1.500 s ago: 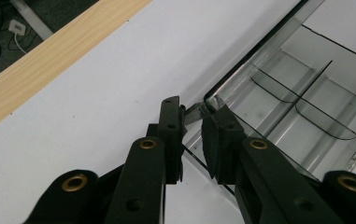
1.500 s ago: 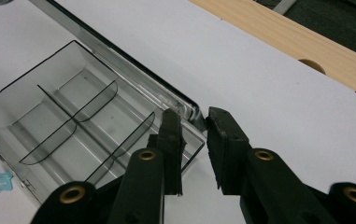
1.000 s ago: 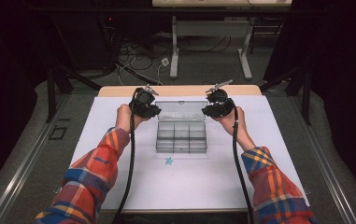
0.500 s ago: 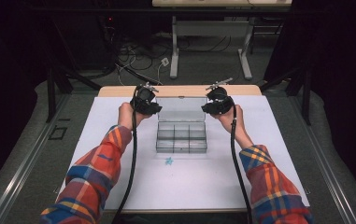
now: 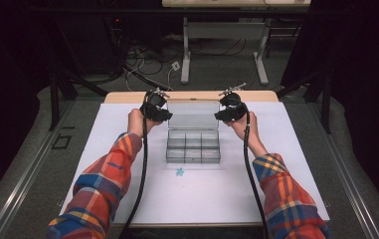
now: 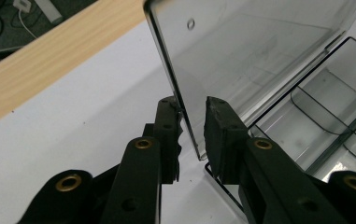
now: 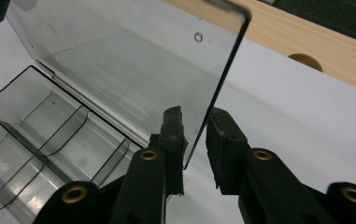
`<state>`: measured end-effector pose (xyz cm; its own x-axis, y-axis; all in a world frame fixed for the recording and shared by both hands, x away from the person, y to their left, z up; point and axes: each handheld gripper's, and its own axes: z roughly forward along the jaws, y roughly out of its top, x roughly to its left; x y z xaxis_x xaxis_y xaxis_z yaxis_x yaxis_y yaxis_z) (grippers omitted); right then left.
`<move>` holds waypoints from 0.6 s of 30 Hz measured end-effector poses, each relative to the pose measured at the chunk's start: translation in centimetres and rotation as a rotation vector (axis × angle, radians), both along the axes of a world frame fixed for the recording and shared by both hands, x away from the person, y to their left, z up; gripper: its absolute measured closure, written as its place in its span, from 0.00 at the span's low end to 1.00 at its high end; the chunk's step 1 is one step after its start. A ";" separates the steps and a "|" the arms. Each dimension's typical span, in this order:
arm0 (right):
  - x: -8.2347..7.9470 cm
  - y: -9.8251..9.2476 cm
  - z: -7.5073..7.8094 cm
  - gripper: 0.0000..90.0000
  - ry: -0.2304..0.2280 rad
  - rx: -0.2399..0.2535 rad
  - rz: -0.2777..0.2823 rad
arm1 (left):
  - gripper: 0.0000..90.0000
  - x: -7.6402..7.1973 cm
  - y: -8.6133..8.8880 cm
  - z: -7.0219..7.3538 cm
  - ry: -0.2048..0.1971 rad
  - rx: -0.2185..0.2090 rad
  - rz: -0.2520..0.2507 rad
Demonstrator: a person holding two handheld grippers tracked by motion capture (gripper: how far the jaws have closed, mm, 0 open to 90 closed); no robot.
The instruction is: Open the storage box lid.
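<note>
Box: a clear plastic box (image 5: 193,147) with small compartments stands in the middle of the white surface (image 5: 102,129), its bottom part flat on the sheet.
Lid: the clear lid (image 5: 193,114) is raised nearly upright at the far side of the box, hinged to the back edge.
Left gripper: the left gripper (image 6: 192,126) has its jaws around the left side edge of the lid; one jaw touches the plastic, the other stands a little apart, so it is not a firm pinch.
Right gripper: the right gripper (image 7: 195,130) straddles the right side edge of the lid in the same way, with a small gap on each side, so it is loose around the edge and not pressing.
Step in hand: probably the person swings the lid on its hinge with both sides guided.
How to do it well: both hands should move together at equal height, so that the thin lid does not twist; the jaws should stay low on the edges, and the bottom part should not slide.
Small mark: a little blue thing (image 5: 179,172) lies just in front of the box.
</note>
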<state>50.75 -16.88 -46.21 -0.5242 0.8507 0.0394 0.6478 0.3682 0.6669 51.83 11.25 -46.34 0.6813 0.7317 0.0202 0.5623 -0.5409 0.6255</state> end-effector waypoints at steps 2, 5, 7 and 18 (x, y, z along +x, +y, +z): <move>0.2 0.0 -0.2 0.85 -0.011 0.002 -0.005 | 0.84 0.1 0.0 -0.4 0.003 -0.007 0.006; 0.3 0.2 -0.5 0.85 0.004 0.003 -0.021 | 0.83 0.3 -0.1 -0.6 0.000 -0.014 0.018; 0.5 0.1 -0.6 0.85 0.003 -0.005 -0.014 | 0.83 0.4 -0.2 -0.7 -0.003 -0.011 0.025; 1.2 0.5 -1.6 0.80 0.017 -0.043 -0.023 | 0.85 0.9 -0.8 -1.4 -0.028 0.067 0.072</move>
